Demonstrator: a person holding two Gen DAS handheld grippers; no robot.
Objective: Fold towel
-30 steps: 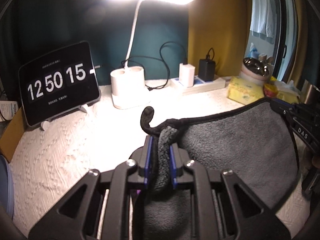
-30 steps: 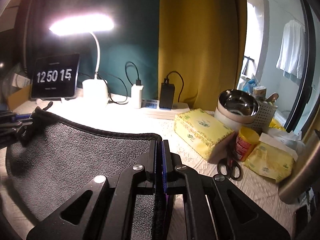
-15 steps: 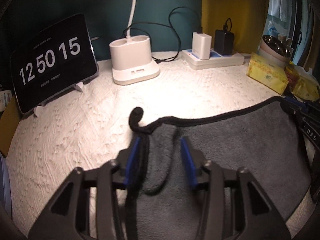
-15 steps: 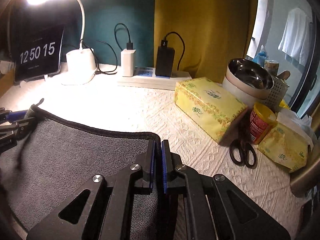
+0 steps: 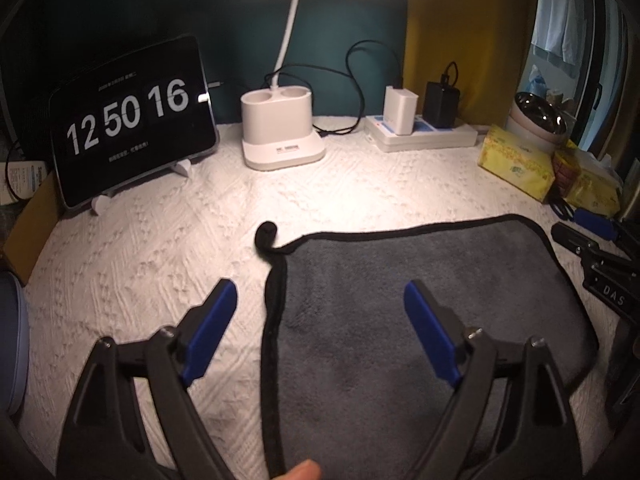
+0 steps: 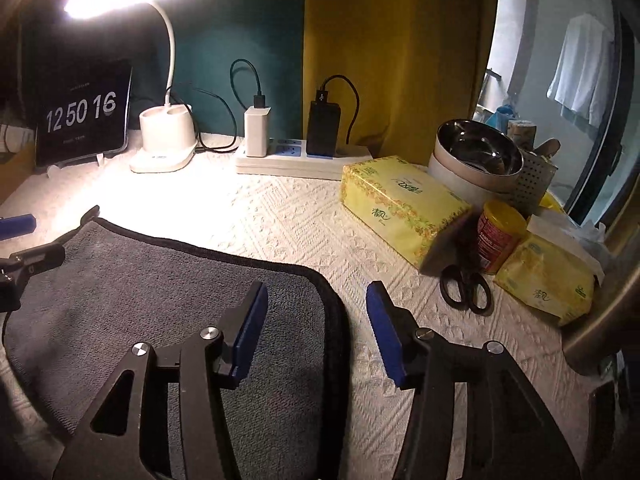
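Tabletop under white textured cloth (image 5: pixel 160 240), lamp-lit; teal wall, yellow curtain (image 6: pixel 392 60) behind. Grey towel (image 5: pixel 420 300) lies flat on the cloth, black-edged. Left gripper (image 5: pixel 316 308) spread wide, empty, straddling the towel's left edge; right gripper (image 6: pixel 316 308) likewise over its right edge. Clock tablet (image 5: pixel 128 120), lamp base (image 5: pixel 280 136), power strip (image 6: pixel 300 160), tissue box (image 6: pixel 400 204), scissors (image 6: pixel 464 284) along the back and right.

Desk corner, lamp-lit, dark teal wall behind.

White textured table cover (image 6: pixel 280 224) under a lit white desk lamp (image 6: pixel 168 140); lamp head overexposed. Left of the lamp, a tablet clock (image 5: pixel 132 120) reading 12 50 16, tilted on a stand. Right of the lamp, a white power strip (image 6: pixel 304 156) with two chargers plugged in. Behind the strip, the teal wall (image 6: pixel 240 20) meets a mustard curtain (image 6: pixel 400 40). Farther right, a dark-framed window (image 6: pixel 560 60), white garment hanging beyond.
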